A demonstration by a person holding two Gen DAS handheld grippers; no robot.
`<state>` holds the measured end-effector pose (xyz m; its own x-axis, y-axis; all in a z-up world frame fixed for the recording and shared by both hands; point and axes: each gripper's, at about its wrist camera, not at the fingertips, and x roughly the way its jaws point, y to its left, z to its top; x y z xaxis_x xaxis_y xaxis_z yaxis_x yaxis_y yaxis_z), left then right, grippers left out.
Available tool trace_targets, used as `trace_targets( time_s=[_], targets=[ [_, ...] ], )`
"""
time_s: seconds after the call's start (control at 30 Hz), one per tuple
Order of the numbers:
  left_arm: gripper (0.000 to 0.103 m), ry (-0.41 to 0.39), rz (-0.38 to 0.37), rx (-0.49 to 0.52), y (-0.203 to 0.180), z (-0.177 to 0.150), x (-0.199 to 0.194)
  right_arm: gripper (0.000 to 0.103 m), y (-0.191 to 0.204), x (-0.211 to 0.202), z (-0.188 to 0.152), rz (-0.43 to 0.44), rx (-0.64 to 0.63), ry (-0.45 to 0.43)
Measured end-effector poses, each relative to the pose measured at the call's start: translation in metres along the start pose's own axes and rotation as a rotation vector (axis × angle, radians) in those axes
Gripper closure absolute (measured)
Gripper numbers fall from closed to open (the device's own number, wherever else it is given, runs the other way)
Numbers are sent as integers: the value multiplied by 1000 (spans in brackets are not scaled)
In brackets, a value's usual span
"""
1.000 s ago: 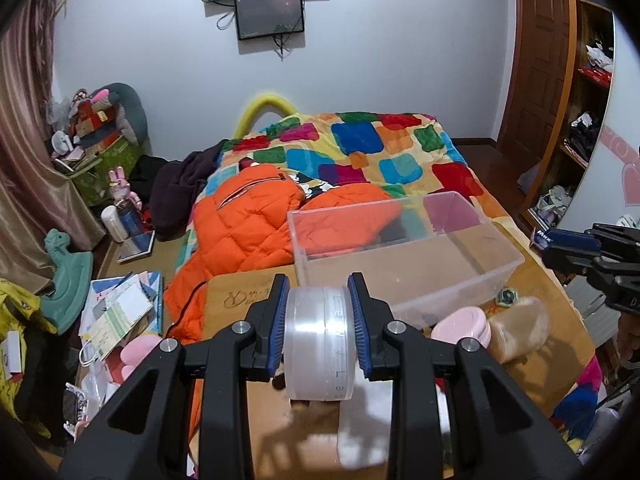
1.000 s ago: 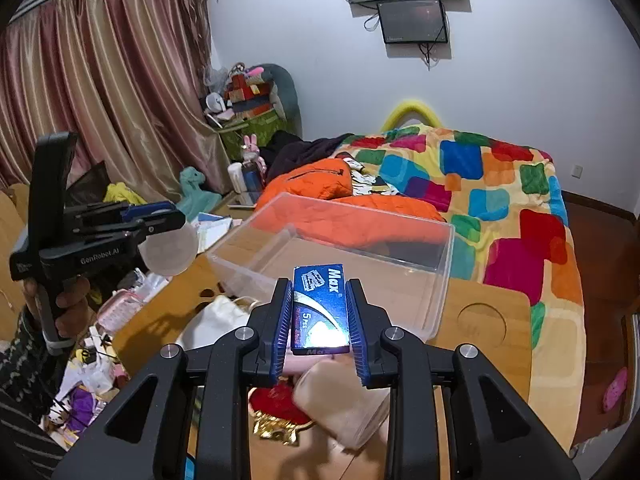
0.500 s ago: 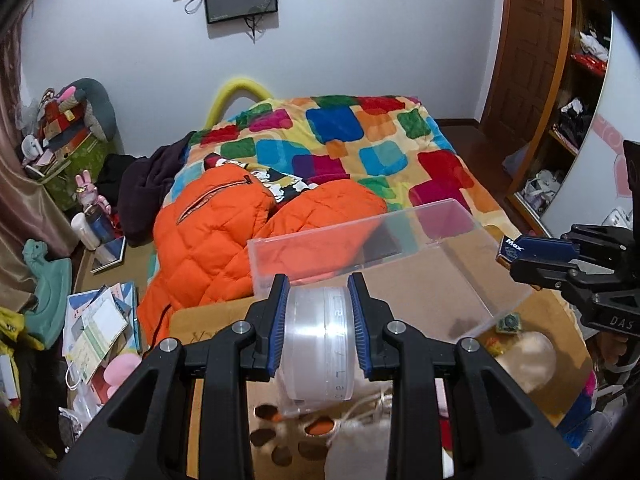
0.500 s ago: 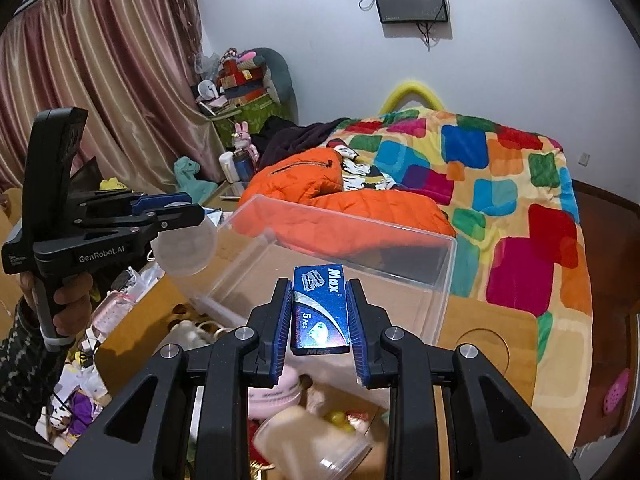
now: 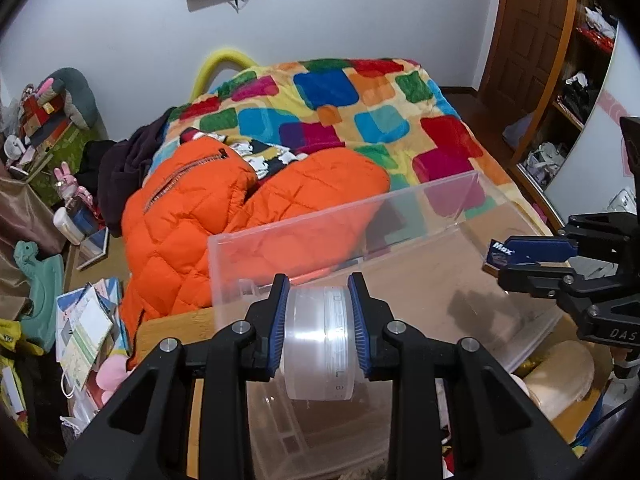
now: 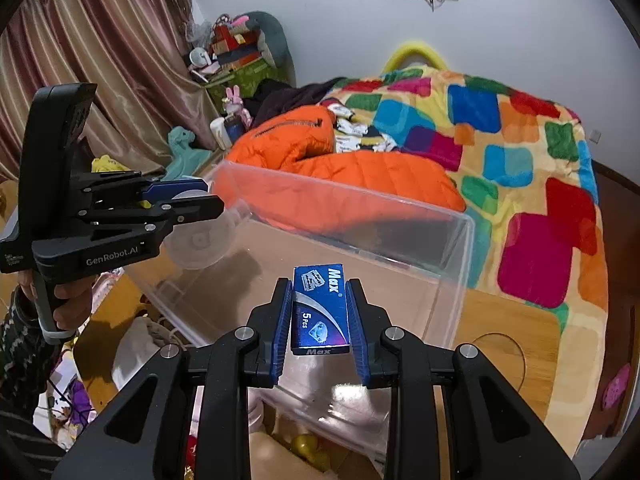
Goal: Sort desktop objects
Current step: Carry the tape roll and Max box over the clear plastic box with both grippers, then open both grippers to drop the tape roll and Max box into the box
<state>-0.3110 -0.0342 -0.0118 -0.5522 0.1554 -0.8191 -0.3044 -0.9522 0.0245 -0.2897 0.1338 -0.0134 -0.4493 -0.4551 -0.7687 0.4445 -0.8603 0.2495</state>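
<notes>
My left gripper (image 5: 319, 322) is shut on a clear round plastic case (image 5: 320, 340) and holds it over the near left part of the clear plastic bin (image 5: 400, 216). My right gripper (image 6: 319, 314) is shut on a blue "Max" razor blade box (image 6: 320, 308) and holds it above the same bin (image 6: 460, 248), near its front wall. In the right wrist view the left gripper (image 6: 192, 202) with the round case (image 6: 200, 236) hangs at the bin's left side. In the left wrist view the right gripper (image 5: 516, 258) with the blue box (image 5: 528, 250) is at the bin's right side.
The bin stands on a wooden table (image 6: 508, 344) beside a bed with a colourful blanket (image 5: 360, 112) and an orange jacket (image 5: 208, 216). A beige rounded object (image 5: 560, 372) and pink items (image 5: 108, 372) lie beside the bin. Clutter fills the floor at left.
Both grippers have moved forward and up over the bin, each still holding its object. The bin now fills the lower part of both views.
</notes>
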Motion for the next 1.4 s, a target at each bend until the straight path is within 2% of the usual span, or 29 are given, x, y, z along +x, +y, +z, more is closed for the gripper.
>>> trace_targets(
  time_s=[0.1,0.27,0.57,0.83,0.97,1.4],
  targets=[
    [74,23,-18,-3,0,-1,8,79,2,12,2,-6,-20,48],
    [74,46,7,19,-3,-2,18,79,1,31,8,-8,-39,133],
    [74,72,13,36,-6,-6,26,79,4,50,11,-11,-65,229],
    [73,73,20,68,-12,-11,24,78,6,57,9,-38,-83,280],
    [73,104,12,71,-12,-15,30,78,9,62,9,-55,-95,303],
    [69,83,51,116,-21,-18,30,78,10,65,10,-70,-90,327]
  ],
)
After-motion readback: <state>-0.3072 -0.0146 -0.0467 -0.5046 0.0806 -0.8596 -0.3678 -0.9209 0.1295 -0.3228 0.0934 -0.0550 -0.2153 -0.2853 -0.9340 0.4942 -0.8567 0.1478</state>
